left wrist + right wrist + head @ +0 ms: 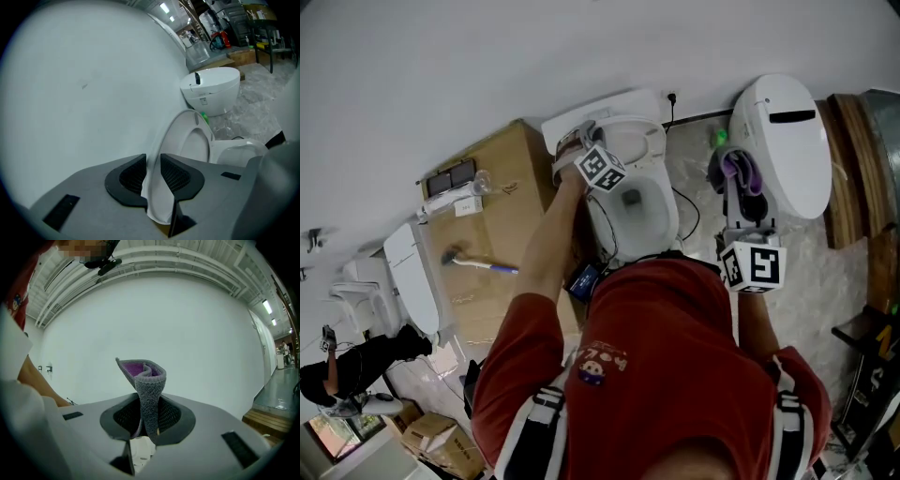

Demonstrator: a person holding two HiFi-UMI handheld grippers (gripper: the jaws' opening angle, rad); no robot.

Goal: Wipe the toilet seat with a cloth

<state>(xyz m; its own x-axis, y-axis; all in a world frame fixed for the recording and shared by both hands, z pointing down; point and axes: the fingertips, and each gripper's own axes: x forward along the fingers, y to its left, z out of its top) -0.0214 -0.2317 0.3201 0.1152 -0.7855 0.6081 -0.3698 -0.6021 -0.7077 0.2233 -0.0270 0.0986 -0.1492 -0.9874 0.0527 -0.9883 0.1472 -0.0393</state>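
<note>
The toilet [630, 199] stands against the wall, bowl uncovered and lid [592, 112] raised. My left gripper [579, 133] is at the lid's top edge. In the left gripper view the thin white lid rim [183, 140] runs between the pads and fills the gap, so the left gripper [152, 161] is shut on it. Right of the bowl, my right gripper [741, 187] is shut on a folded grey and purple cloth [739, 169]. In the right gripper view the cloth [143, 376] sticks up out of the jaws of the right gripper [149, 404] against the bare wall.
A second white toilet [783, 141] stands to the right, with a green item [719, 138] beside it. A cardboard box [487, 234] on the left carries a brush [478, 263]. Wooden boards [855, 169] lie at the far right. A cable [689, 211] runs by the bowl.
</note>
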